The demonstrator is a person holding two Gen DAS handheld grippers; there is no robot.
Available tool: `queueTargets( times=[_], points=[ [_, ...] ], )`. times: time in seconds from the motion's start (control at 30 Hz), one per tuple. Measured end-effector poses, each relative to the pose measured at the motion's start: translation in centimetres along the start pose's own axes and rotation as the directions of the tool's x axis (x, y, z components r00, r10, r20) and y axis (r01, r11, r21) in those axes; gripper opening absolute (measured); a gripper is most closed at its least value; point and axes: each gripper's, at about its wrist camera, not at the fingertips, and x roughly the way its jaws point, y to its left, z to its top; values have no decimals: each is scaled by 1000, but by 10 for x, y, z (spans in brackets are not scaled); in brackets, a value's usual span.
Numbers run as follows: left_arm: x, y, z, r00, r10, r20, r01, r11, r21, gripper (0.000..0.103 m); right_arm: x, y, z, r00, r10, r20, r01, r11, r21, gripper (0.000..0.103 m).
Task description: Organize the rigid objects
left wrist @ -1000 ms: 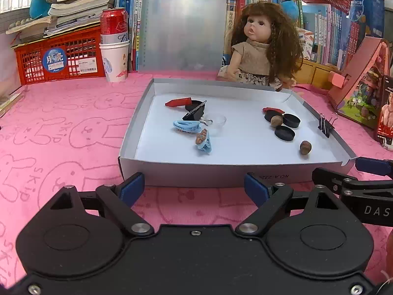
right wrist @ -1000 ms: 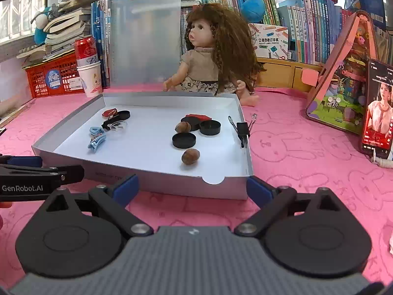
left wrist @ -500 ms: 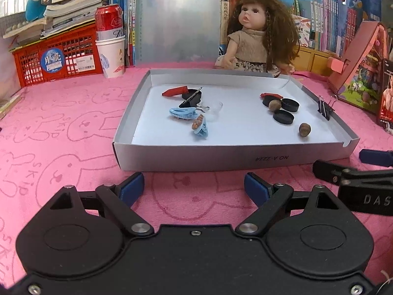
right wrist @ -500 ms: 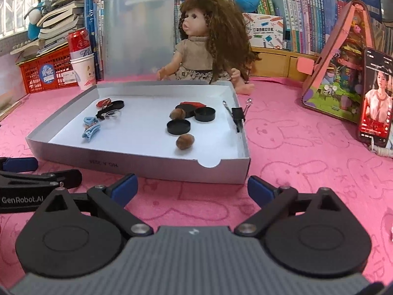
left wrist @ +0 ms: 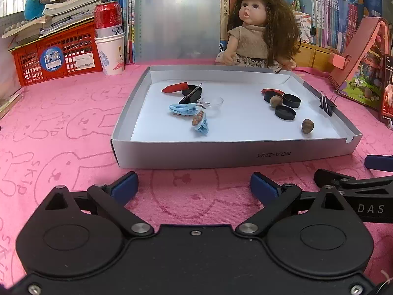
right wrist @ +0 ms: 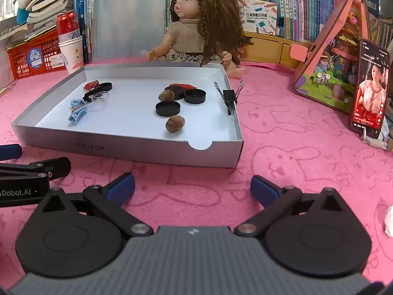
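Note:
A shallow grey tray (left wrist: 235, 154) lies on the pink cloth just ahead of both grippers. It holds two blue hair clips (left wrist: 183, 109), a red piece (left wrist: 175, 88), several black caps (left wrist: 285, 112) and two brown nuts (left wrist: 307, 125). A black binder clip (left wrist: 326, 105) sits on its right wall. My left gripper (left wrist: 192, 184) hovers short of the front wall, jaws opening, nothing between them. My right gripper (right wrist: 192, 185) is beside it near the tray's front right corner (right wrist: 235, 152), jaws also opening and empty. The nearest nut (right wrist: 174, 123) lies close to that corner.
A doll (left wrist: 258, 32) sits behind the tray. A red basket (left wrist: 56, 56) and a can in a paper cup (left wrist: 109, 39) stand at the back left. A pink toy house (right wrist: 336, 56) and an upright phone (right wrist: 371, 91) stand at the right. Books line the back.
The tray now sits slightly farther off and higher in both views, as both grippers have tipped or drawn back a little. The left jaws stand a bit wider.

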Motion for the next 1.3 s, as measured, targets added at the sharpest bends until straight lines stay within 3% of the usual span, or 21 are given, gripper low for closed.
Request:
queueTargets(
  times=[1.3],
  points=[
    [3, -4, 1, 1000, 30, -9, -30, 1000, -4, 103, 1, -2, 0, 1000, 7, -3, -7, 1000, 8, 103]
  ],
)
